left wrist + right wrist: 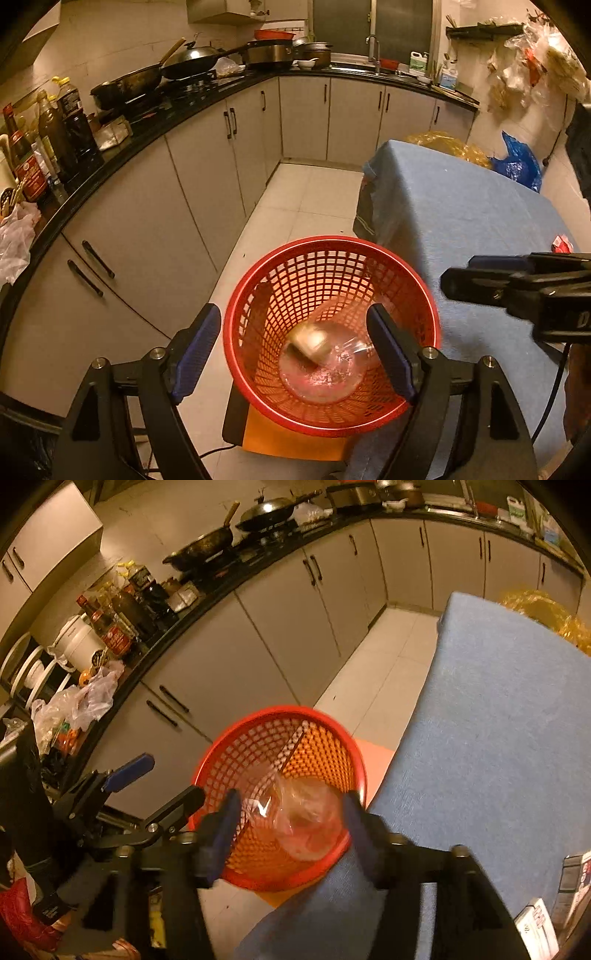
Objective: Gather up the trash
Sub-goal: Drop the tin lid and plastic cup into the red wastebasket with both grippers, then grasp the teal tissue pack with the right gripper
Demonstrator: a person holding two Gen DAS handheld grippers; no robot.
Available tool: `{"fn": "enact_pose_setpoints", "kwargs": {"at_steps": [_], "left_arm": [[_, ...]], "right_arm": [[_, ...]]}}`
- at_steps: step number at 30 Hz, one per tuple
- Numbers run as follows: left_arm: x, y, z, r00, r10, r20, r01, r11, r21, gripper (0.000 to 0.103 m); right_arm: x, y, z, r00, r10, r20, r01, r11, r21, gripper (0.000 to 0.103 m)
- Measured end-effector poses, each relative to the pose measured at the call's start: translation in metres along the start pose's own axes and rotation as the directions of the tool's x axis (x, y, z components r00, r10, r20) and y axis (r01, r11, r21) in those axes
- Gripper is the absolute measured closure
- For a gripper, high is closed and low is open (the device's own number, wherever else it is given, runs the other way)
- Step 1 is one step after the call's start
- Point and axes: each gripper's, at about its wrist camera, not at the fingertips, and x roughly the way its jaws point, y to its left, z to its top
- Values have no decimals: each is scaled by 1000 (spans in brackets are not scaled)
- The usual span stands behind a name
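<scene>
Drop step — the trash is in the basket.
Both your claws, left claw [295, 350] and right claw [290, 830], hang wide open and empty over the red lattice basket [236, 306]; a clear, crinkly plastic cup [325, 365] lies at its bottom. Next, swing to the blue-clothed tabletop [461, 206] for more.

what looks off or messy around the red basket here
The red basket looks tilted, its mouth leaning toward the cameras rather than standing straight on the floor. Inside, a clear plastic container lies on its side with a crumpled clear bag. On the counter, loose plastic bags are strewn untidily.
</scene>
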Motion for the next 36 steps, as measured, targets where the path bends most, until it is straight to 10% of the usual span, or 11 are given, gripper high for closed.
{"fn": "enact_pose_setpoints", "kwargs": {"at_steps": [36], "left_arm": [[-84,-166,-58,994,-104,35,96,977,190,22]], "right_arm": [[-180,-79,-181,962,-230,146,221,972,80,38]]}}
